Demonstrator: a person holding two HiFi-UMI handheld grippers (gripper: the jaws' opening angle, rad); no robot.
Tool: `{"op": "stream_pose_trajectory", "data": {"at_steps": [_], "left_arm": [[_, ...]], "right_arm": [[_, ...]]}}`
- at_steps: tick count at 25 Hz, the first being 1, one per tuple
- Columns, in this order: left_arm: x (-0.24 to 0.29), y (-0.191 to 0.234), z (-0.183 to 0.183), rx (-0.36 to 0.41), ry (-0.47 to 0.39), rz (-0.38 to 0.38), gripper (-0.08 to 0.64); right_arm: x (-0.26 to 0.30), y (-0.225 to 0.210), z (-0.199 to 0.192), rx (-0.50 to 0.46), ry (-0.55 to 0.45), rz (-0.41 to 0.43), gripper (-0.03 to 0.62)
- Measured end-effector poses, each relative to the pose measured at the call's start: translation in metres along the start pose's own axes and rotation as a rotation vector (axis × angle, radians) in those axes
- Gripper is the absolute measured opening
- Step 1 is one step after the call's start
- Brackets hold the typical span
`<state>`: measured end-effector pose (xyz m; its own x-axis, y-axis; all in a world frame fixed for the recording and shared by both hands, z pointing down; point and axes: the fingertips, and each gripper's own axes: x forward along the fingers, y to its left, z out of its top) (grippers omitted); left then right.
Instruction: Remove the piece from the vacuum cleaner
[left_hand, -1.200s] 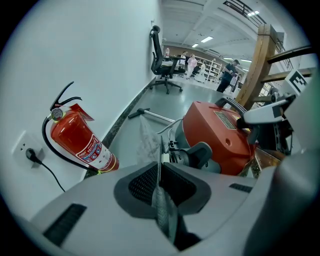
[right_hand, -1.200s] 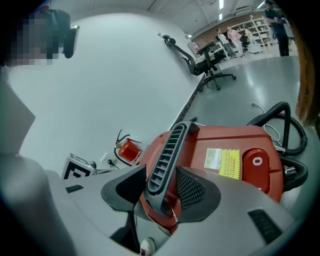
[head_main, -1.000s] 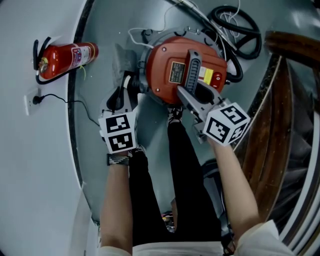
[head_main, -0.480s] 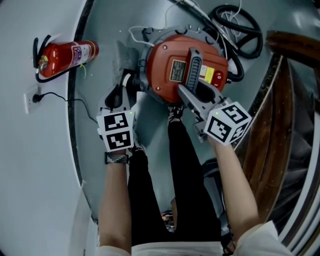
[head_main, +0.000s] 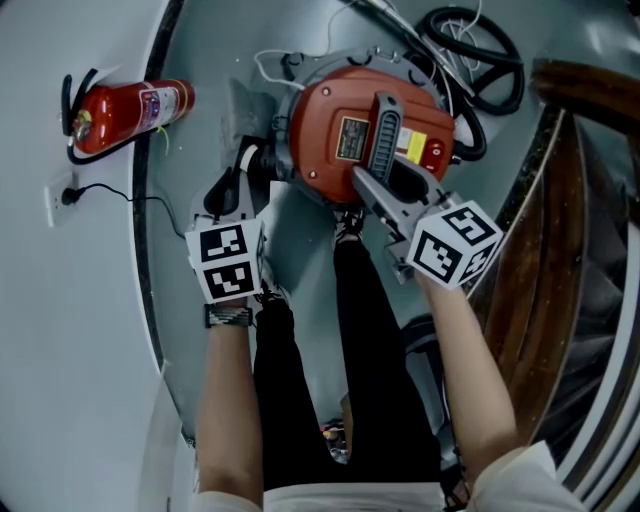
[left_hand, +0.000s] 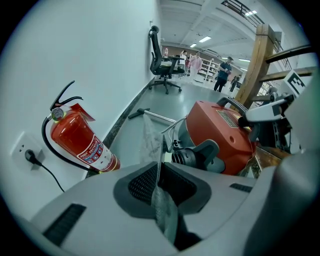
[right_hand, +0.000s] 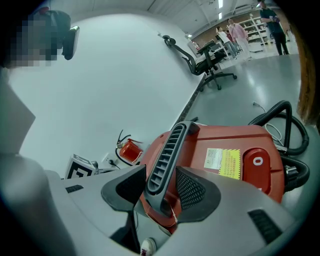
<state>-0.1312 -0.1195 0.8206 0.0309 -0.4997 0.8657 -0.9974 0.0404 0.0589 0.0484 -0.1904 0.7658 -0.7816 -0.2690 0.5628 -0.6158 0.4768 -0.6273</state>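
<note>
The red vacuum cleaner stands on the floor in front of the person's legs, with a grey ribbed handle across its top. My right gripper is shut on that handle, one pad on each side. My left gripper sits to the left of the machine, shut on a thin flat grey dusty piece. In the left gripper view the piece stands edge-on between the pads of that gripper, apart from the vacuum body and its black side port.
A red fire extinguisher lies by the white wall on the left, near a socket with a plug. A coiled black hose and cables lie behind the vacuum. A wooden rail runs along the right.
My left gripper has drifted a little to the left, away from the vacuum, with the grey piece still in it. The right gripper stays on the handle.
</note>
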Motion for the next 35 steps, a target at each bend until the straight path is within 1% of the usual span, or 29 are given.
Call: {"op": "stream_pose_trajectory", "data": {"at_steps": [4,8,9,11,13,15,18,21,26,31,32,35], "left_arm": [[-0.001,0.002,0.000,-0.046,-0.005,0.018,0.044],[-0.001,0.004,-0.001,-0.132,-0.011,0.038,0.046],[-0.001,0.004,-0.001,-0.138,-0.010,0.041,0.048],[-0.002,0.002,0.000,-0.120,-0.004,0.031,0.054],[-0.003,0.000,0.005,-0.096,-0.014,-0.007,0.058],[-0.002,-0.001,0.016,-0.067,-0.035,-0.042,0.091],[0.005,-0.002,0.031,-0.023,-0.034,-0.049,0.132],[0.016,-0.002,0.036,0.002,-0.003,-0.031,0.132],[0.024,-0.002,0.034,-0.011,0.010,0.000,0.129],[0.027,-0.002,0.032,0.018,0.032,0.009,0.103],[0.028,-0.002,0.031,0.025,0.037,0.009,0.076],[0.027,-0.002,0.032,0.048,0.037,0.008,0.061]], "right_arm": [[0.000,0.000,0.001,-0.004,-0.003,-0.001,0.195],[0.000,0.000,0.000,-0.002,-0.005,-0.001,0.195],[0.000,0.000,0.000,-0.002,-0.006,-0.001,0.195],[0.000,0.001,0.000,-0.006,-0.006,0.001,0.195],[0.000,0.001,0.000,-0.009,-0.007,-0.001,0.195],[0.000,0.001,0.001,-0.012,-0.011,-0.005,0.195],[0.000,0.001,0.001,-0.012,-0.013,-0.005,0.195],[0.000,0.002,0.001,-0.010,-0.010,0.002,0.195],[0.000,0.002,0.001,-0.017,-0.011,0.000,0.195],[0.000,0.002,0.000,-0.012,-0.004,0.006,0.195],[0.000,0.002,0.000,-0.012,-0.004,0.006,0.195],[0.000,0.002,0.000,-0.014,-0.007,0.005,0.195]]}}
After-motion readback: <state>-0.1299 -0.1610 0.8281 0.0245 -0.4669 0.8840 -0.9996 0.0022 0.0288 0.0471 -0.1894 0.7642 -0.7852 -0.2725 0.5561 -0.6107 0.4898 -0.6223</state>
